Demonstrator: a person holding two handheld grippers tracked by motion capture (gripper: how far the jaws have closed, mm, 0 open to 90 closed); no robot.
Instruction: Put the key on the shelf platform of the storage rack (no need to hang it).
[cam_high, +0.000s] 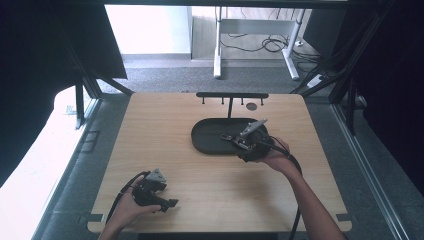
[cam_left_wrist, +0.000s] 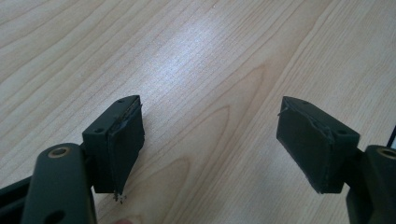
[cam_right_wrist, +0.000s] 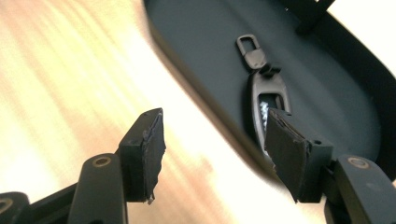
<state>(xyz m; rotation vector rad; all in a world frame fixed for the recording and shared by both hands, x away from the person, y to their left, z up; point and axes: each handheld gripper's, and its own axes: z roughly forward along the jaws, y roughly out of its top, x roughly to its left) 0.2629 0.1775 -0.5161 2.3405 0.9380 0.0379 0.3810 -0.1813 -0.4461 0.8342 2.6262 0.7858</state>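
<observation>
- Two grippers in play, both with jaws spread and nothing between the pads.
- left gripper (cam_high: 170, 203): near the front-left of the wooden table (cam_high: 165, 135), held by the left hand (cam_high: 131, 205), jaws pointing right. Its own view has the left gripper (cam_left_wrist: 210, 144) over bare wood grain.
- right gripper (cam_high: 226, 136): held by the right hand (cam_high: 275, 152), reaching over the near-right rim of the black oval tray (cam_high: 210, 135), jaws pointing left.
- In the right gripper view, the right gripper (cam_right_wrist: 215, 149) straddles the tray (cam_right_wrist: 205, 51) edge; left pad over wood, right pad over the tray.
- A dark key fob (cam_right_wrist: 266, 91) with a metal clip lies flat in the tray, just beyond the right pad, partly hidden by it.
- Black rack with small hooks (cam_high: 231, 96) stands at the tray's far side.
</observation>
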